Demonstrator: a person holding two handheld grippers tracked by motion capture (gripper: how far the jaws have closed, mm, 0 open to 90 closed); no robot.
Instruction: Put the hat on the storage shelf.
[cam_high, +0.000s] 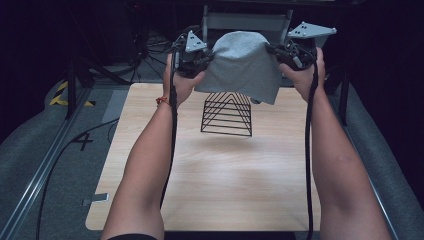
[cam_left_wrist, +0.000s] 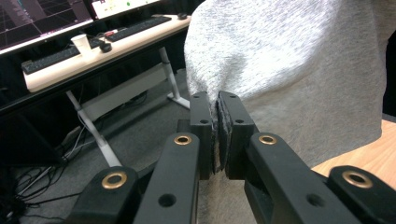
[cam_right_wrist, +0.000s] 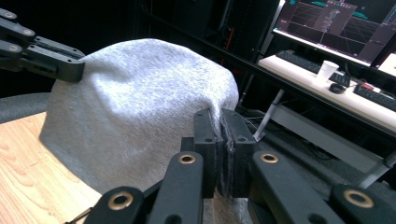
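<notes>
Both the left gripper (cam_high: 209, 59) and right gripper (cam_high: 272, 50) are clamped on the grey cloth (cam_high: 244, 65), held aloft above the black wire rack (cam_high: 227, 116) at 12 o'clock on the table (cam_high: 210, 190). Keep the 2 corners level and taut, lowering centred over the rack's ridge; open room lies toward 6 o'clock.

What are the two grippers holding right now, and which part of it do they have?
Both hold the grey cloth above the black wire rack. The left gripper pinches its edge at one side, the right gripper the opposite edge.
</notes>
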